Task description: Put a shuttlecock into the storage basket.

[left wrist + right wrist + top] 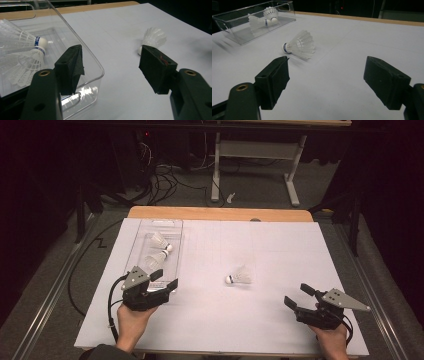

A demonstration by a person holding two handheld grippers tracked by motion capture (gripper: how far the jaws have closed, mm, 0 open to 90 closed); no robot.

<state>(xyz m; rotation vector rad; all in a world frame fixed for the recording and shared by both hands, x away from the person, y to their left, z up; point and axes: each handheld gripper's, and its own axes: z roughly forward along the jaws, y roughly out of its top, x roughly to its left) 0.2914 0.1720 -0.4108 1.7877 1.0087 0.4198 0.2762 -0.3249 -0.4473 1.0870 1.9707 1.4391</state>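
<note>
A white shuttlecock (239, 276) (299, 45) (152, 38) lies on its side on the white sheet, near the middle of the table. Two more shuttlecocks (159, 249) (22, 50) (263, 17) lie inside a clear plastic tray (176, 245) (95, 65) (237, 32) at the left. My left gripper (164, 280) (111, 67) is open at the tray's near end, one jaw over the tray's corner. My right gripper (298, 296) (325, 80) is open near the front right, empty, with the loose shuttlecock some way ahead of it.
The white sheet (280, 250) covers most of a wooden table (220, 213). Beyond the far edge are a floor with cables (165, 182) and the white legs of another table (216, 175).
</note>
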